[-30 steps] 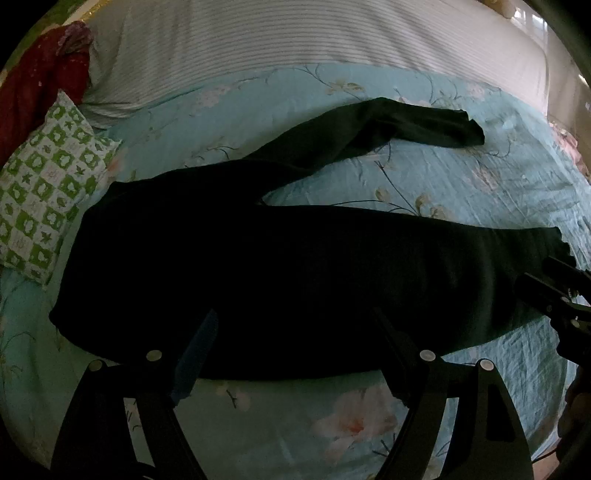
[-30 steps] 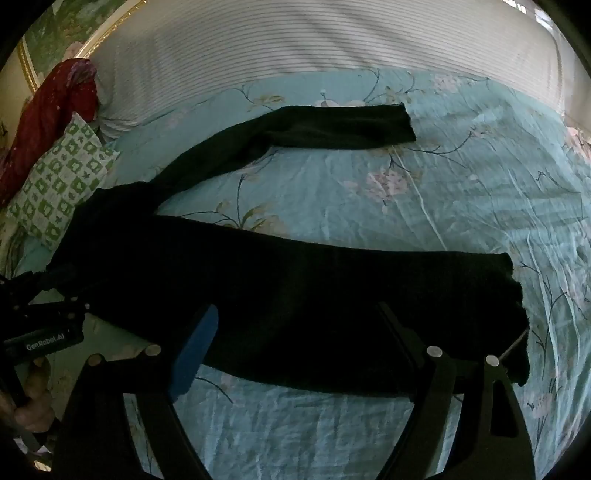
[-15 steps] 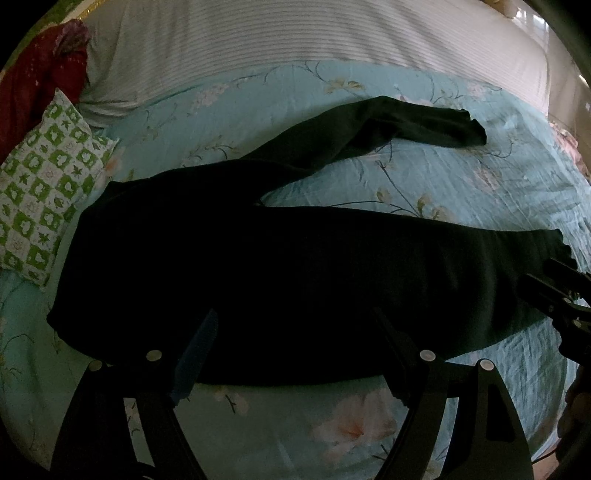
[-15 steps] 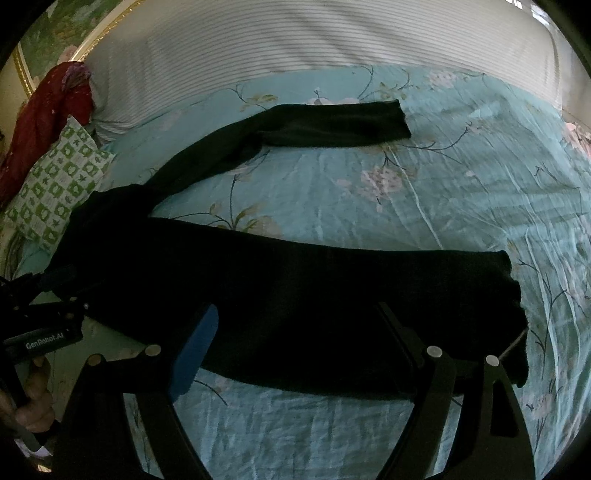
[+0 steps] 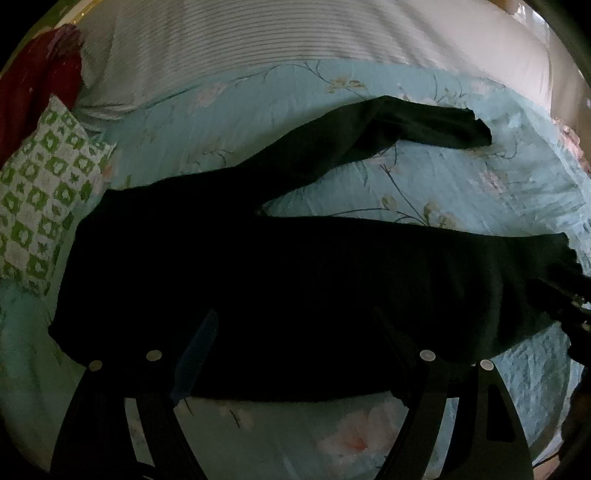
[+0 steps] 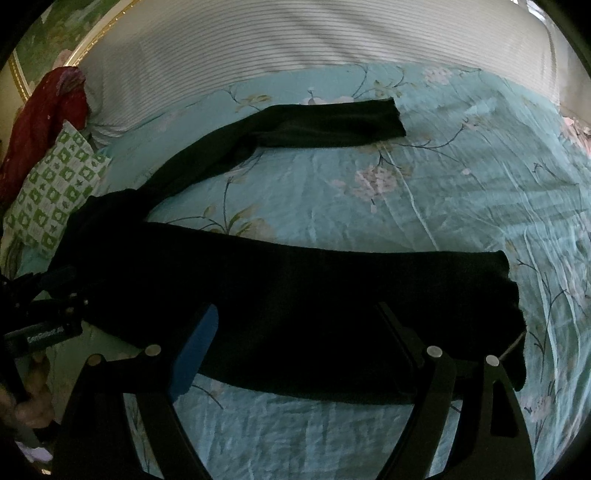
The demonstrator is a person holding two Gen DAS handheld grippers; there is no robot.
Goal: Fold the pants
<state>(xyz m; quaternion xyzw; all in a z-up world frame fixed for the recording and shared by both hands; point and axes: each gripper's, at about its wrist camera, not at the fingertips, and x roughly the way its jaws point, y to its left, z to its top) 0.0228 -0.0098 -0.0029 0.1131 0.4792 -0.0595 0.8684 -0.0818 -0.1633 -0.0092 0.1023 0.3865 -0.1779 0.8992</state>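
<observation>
Lying spread across the bed (image 6: 461,192), the black pants (image 5: 295,288) sit unfolded on a teal floral sheet, waist toward nine o'clock and both legs running toward three o'clock. One leg angles up toward one o'clock in the left wrist view, its cuff resting flat on the sheet, well apart from the nearer leg, which stretches straight across the middle. In the right wrist view the pants (image 6: 295,314) show the same split, with the far cuff near twelve o'clock and the near cuff at three o'clock.

The left tool (image 5: 295,328) hangs over the near leg with its jaws spread wide apart, nothing between them. The right tool (image 6: 299,325) likewise stands wide apart above the near leg, gripping nothing.

A green-and-white checked pillow (image 5: 40,206) lies at nine o'clock beside the waist, a red cloth (image 6: 40,125) at ten o'clock, and a striped blanket (image 5: 277,33) across twelve o'clock.
</observation>
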